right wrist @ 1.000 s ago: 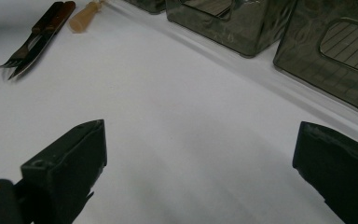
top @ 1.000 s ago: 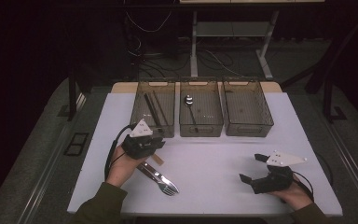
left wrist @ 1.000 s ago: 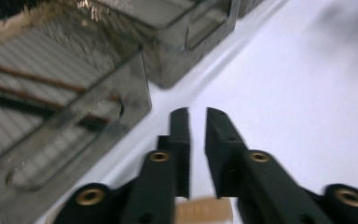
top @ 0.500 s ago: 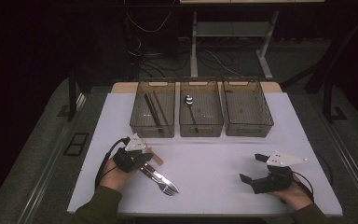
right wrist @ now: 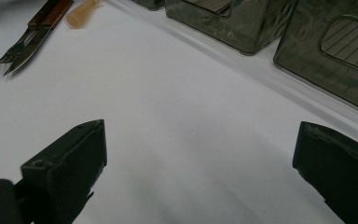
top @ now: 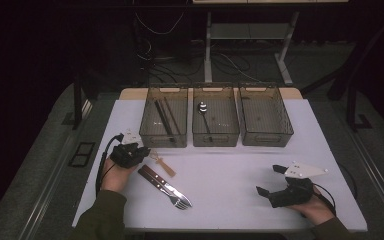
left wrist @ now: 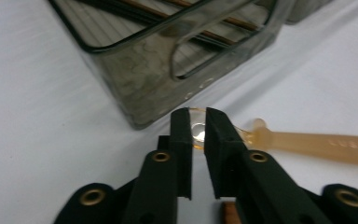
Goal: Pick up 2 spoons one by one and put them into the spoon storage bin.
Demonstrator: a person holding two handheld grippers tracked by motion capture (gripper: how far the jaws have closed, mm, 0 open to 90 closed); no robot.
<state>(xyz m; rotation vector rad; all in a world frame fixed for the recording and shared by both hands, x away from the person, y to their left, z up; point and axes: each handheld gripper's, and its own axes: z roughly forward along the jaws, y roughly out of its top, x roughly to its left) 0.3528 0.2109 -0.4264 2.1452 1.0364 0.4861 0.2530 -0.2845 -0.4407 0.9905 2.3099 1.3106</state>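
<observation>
Your left gripper (left wrist: 196,122) sits low on the white table (top: 230,175), just in front of the left bin (top: 164,122); its jaws have just been opening a little, stand only a narrow slit apart, and the clear bowl of the amber plastic spoon (left wrist: 307,144) lies between the tips, though you cannot tell whether the pads press it. That spoon lies on the table near the left bin's front wall, with the knife and fork (top: 166,186) side by side just below it. Left bin: dark chopsticks. The middle bin (top: 215,122) holds a metal spoon (top: 203,112); the right bin (top: 264,120) looks bare. Your right gripper (top: 272,181) rests on the table at the right, wide open, holding nothing.
</observation>
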